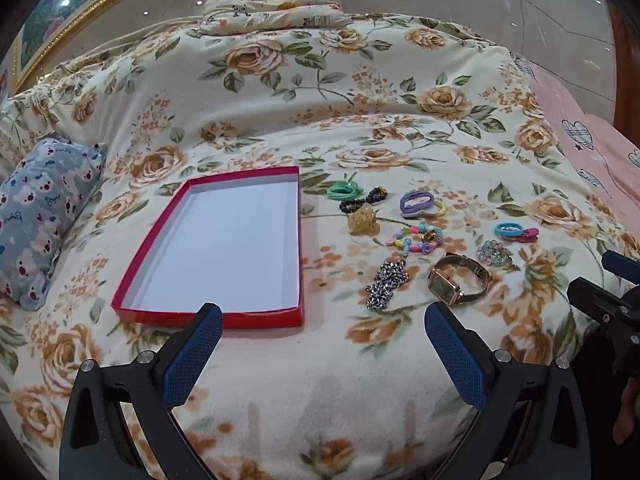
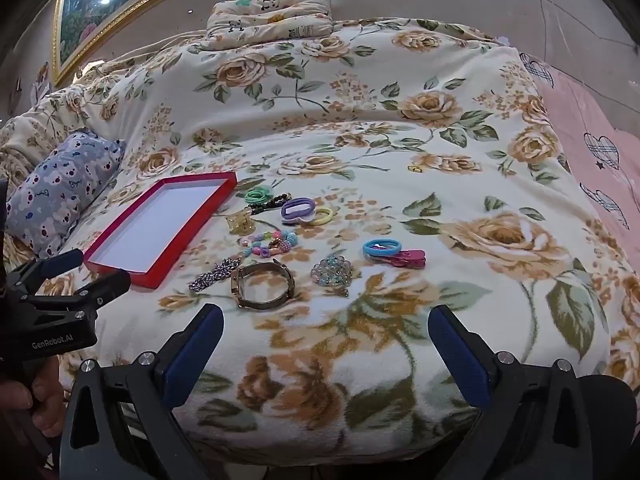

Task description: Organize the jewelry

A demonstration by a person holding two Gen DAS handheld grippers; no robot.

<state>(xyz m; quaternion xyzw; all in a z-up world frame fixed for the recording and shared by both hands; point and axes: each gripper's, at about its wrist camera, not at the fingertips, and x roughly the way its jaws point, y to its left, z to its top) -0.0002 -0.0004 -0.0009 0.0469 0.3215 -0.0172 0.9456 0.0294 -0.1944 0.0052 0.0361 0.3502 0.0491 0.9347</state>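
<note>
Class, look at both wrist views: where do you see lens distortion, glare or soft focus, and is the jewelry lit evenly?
Left wrist view: the red shallow cardboard box has bowed edges from the fisheye, corners are vignetted black, and light falls evenly on the rose-gold square-faced watch. Right wrist view: glare spots on the gold-framed landscape painting, and the floral fleece blanket curves toward the rim; jewelry stays reasonably sharp.

The left gripper (image 2: 90, 268) is running off the left edge of the right wrist view, the hand (image 2: 24, 396) holding it half cut away. In the left wrist view, the right gripper (image 1: 600, 280) is slipping past the right edge. A tiny gold piece (image 2: 416, 168) is lying too small to identify. The watch (image 2: 262, 284) dial is facing away there.
</note>
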